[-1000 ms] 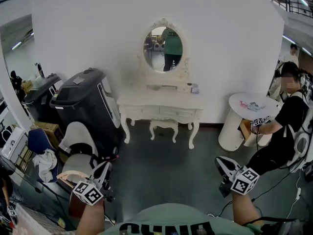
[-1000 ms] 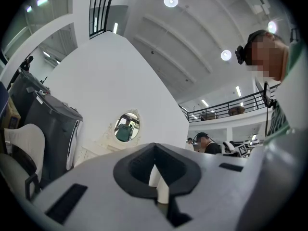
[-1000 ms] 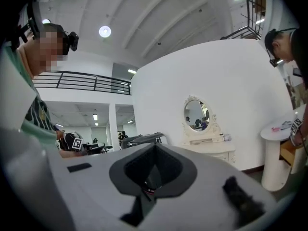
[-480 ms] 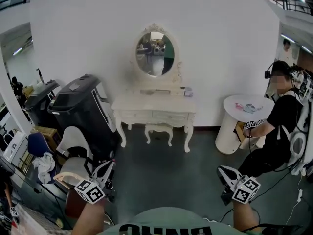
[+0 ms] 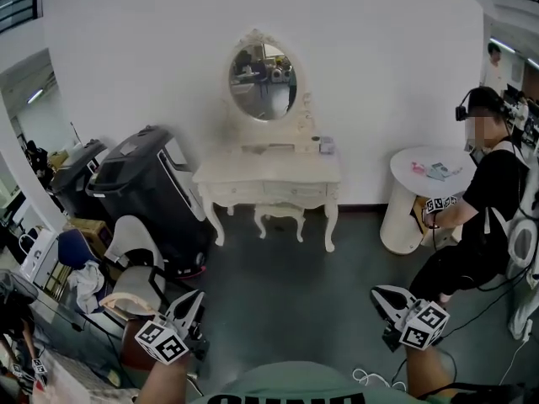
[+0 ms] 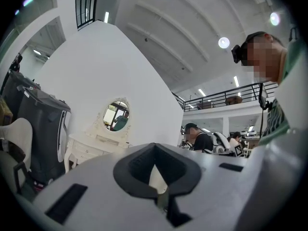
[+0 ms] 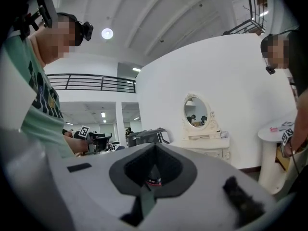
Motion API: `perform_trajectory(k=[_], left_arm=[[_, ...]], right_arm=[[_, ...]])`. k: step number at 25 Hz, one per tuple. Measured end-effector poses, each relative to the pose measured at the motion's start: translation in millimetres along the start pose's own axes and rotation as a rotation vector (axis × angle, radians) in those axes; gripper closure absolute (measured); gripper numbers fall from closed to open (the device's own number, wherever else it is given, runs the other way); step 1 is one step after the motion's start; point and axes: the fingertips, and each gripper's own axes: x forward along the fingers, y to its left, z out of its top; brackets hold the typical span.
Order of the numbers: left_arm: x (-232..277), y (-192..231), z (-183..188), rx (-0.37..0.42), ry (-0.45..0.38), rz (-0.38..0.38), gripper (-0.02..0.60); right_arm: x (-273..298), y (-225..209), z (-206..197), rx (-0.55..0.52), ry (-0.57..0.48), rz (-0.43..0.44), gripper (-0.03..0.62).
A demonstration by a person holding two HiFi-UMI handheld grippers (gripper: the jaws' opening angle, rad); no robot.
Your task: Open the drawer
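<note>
1. Drawer [image 5: 295, 192] opening has to start from my own grippers, both low in the head view. The left gripper [image 5: 192, 300] is at 7 o'clock and the right gripper [image 5: 379, 295] at 5 o'clock. Each one's jaws are clenched together with nothing between them.
2. Bare dark floor [image 5: 286, 301] runs ahead of both tips, so neither gripper is anywhere near a handle.
3. Beyond the floor, at 12 o'clock, the white dressing table [image 5: 268, 173] stands against the wall, a small stool [image 5: 279, 215] tucked under it.
4. The drawer sits closed in the table's front apron, well apart from me. Its long axis runs 9 to 3 o'clock across my view.
5. From the left gripper it lies at about 1 o'clock, from the right at about 11. I judge neither clearly nearer, so the coming move is a straight advance.
6. Against a second ago, the table has slid slightly toward 9 o'clock in the head view. The oval mirror [image 5: 263, 74] no longer reflects a green-shirted figure. Both grippers sit a touch lower in frame, and their jaws are unchanged.
</note>
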Motion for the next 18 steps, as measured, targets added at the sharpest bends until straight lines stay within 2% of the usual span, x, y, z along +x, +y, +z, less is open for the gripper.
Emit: perform_trajectory(k=[3,8,13,18], left_arm=[[-6,11,0,0.02,0.007,0.018,0.572],[-10,58,6,-0.008,-0.019,0.016,0.572],[-7,136,24,0.025,-0.021,-0.032,0.574],[-5,220,71,0.106,-0.009,-0.082,0.574]], right_arm=[[18,4,-4,-0.001,0.021,0.021,0.583],[71,19,1,-0.038,0.045,0.04,0.583],[146,41,18,-0.071,0.019,0.005,0.583],[234,69,34,-0.094,-0.004,-0.033,0.583]])
